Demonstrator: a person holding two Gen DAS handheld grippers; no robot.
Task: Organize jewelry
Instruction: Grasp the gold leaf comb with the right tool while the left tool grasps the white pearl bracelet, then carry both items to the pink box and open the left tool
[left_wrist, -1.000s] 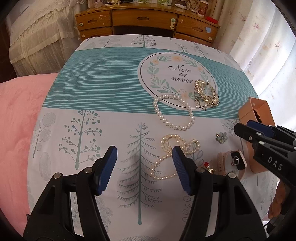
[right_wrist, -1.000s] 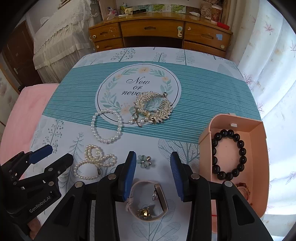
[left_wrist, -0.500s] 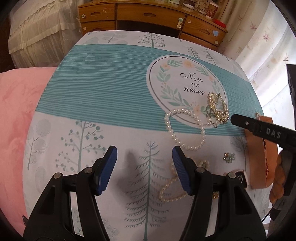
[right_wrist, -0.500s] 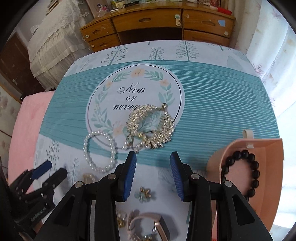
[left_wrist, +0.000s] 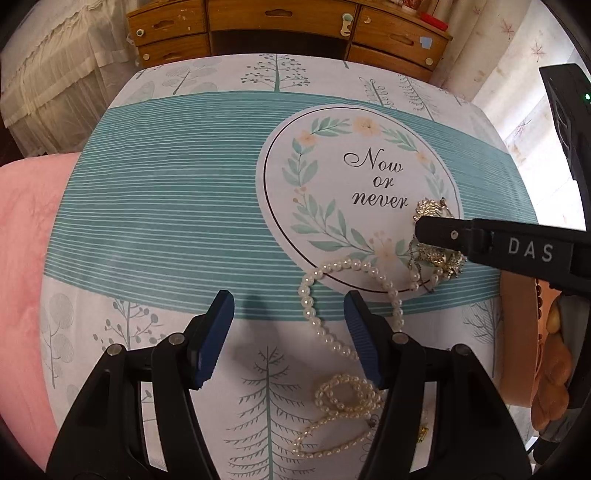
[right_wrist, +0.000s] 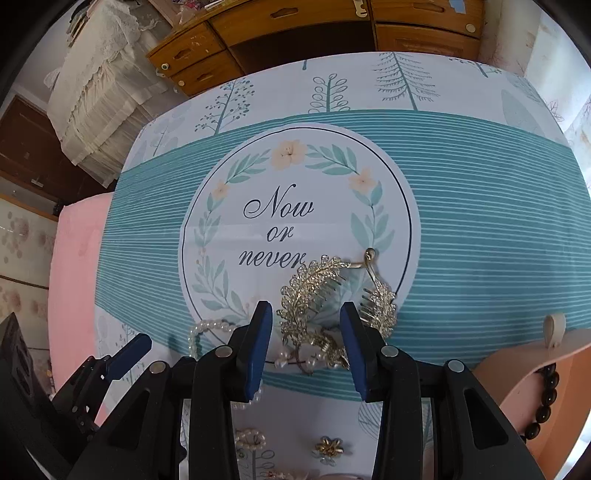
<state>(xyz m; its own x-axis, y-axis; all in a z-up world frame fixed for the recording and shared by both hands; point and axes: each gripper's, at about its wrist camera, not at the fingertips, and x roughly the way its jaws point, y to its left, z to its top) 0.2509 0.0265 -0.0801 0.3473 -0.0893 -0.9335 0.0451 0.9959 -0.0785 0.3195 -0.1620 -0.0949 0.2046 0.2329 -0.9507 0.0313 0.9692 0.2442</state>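
A gold leaf-shaped hair comb (right_wrist: 314, 291) lies on the printed circle of the tablecloth (right_wrist: 480, 240). My right gripper (right_wrist: 306, 321) hovers open just over its near part, with one end of the comb showing between the pads. My left gripper (left_wrist: 286, 314) is open above the cloth, and the left side of a pearl bracelet (left_wrist: 308, 306) shows between its fingers. A looped pearl necklace (left_wrist: 343, 402) lies nearer, partly under its right finger. One finger (left_wrist: 443, 234) of my right gripper crosses over the comb (left_wrist: 447, 262). A pink box (right_wrist: 517, 387) at the right holds a black bead bracelet (right_wrist: 550, 398).
A small flower brooch (right_wrist: 327, 448) lies near the front edge. A wooden dresser (left_wrist: 280, 22) stands behind the table and pink bedding (left_wrist: 26, 240) lies to the left. A person's hand (left_wrist: 554, 387) shows at the right beside the box (left_wrist: 517, 332).
Both grippers moved forward over the cloth. The right one went from above the watch and brooch to above the gold comb. The left one came up to the pearl bracelet. Neither jaw opening changed.
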